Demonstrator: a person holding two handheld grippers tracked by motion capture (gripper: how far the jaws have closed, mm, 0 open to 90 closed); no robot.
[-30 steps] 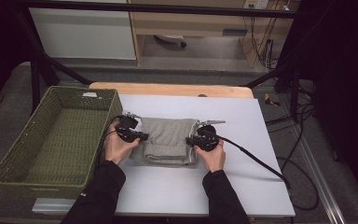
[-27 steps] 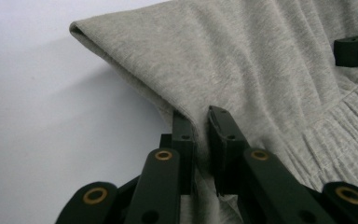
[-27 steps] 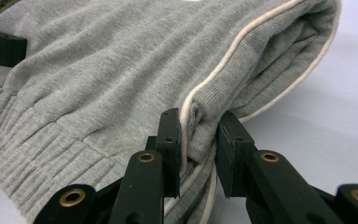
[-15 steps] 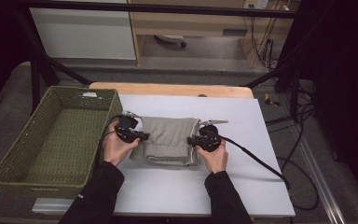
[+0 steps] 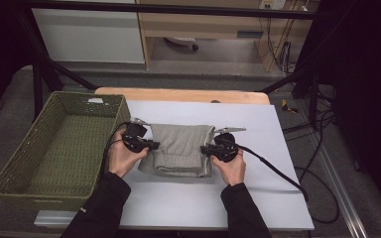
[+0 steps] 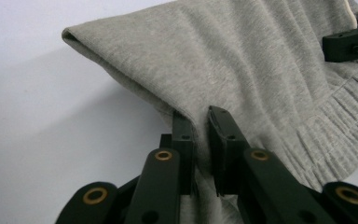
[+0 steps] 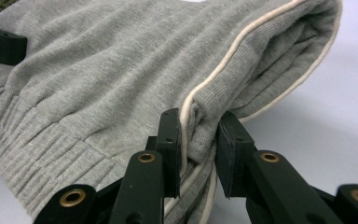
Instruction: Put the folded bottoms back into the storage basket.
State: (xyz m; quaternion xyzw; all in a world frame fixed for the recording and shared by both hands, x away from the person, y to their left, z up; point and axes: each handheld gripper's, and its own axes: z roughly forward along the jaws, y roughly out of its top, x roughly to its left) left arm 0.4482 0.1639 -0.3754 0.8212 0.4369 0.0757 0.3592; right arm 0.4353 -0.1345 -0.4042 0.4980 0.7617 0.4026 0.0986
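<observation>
A folded grey sweatshirt (image 5: 179, 148) with a ribbed hem and cream piping lies in the middle of the white table (image 5: 258, 198). My left gripper (image 5: 151, 145) holds its left edge; in the left gripper view the jaws are shut on a fold of the grey sweatshirt (image 6: 242, 70), and the left gripper (image 6: 202, 122) pinches the cloth tight. My right gripper (image 5: 206, 150) holds the right edge. In the right gripper view the right gripper (image 7: 199, 122) is clamped on the piped edge of the sweatshirt (image 7: 121, 70). Each gripper view shows the other gripper's jaw tip at the cloth's far side.
A green woven basket (image 5: 25, 163) stands at the table's left, close to my left hand. A wooden board edge (image 5: 178, 94) runs along the table's back. A black cable (image 5: 278, 171) trails from the right gripper over the table's right side.
The sweatshirt's near edge sits slightly closer to the person than a second ago; both grippers keep their hold on its sides and have barely shifted.
</observation>
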